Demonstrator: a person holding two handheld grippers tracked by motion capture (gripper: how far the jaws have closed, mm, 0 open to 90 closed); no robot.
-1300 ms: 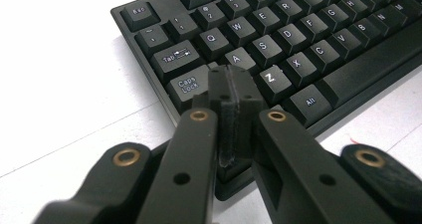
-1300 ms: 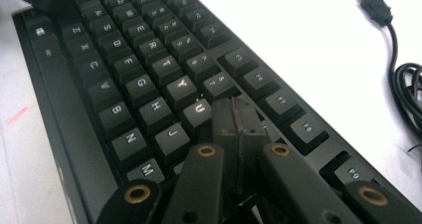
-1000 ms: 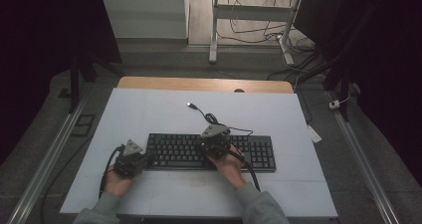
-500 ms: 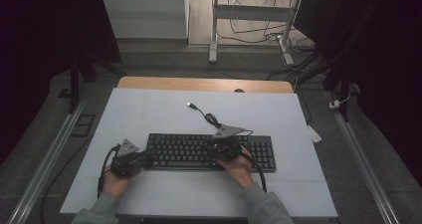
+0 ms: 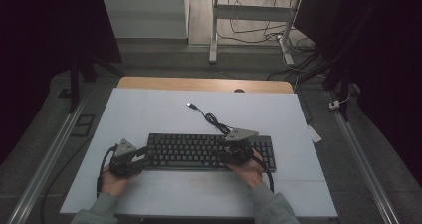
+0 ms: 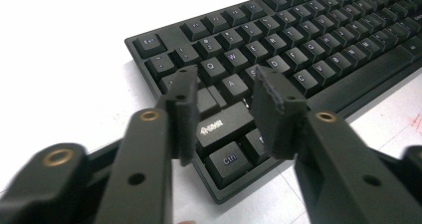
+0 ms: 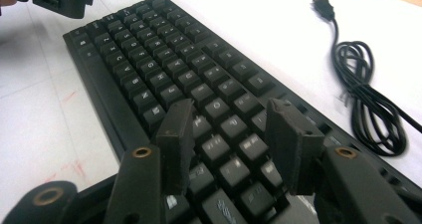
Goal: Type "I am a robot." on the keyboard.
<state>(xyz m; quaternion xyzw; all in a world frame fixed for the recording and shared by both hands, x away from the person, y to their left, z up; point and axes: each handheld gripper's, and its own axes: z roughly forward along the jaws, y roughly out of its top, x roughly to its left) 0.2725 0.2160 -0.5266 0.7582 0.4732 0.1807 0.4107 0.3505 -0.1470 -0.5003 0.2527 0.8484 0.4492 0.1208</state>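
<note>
The flat black plastic keyboard (image 5: 209,152) lies low in the frame's centre on the pale tabletop (image 5: 149,109). Left gripper (image 5: 144,157) and right gripper (image 5: 224,157) hover over its ends, jaws just opening, empty, apparently releasing it.

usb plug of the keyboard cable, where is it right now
In the high view the usb plug lies on the white table, behind the keyboard near its middle, cable coil between them.

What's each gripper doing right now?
Left gripper: open, jaws just opening, holding nothing, over the keyboard.
Right gripper: open, jaws just opening, holding nothing.
</note>
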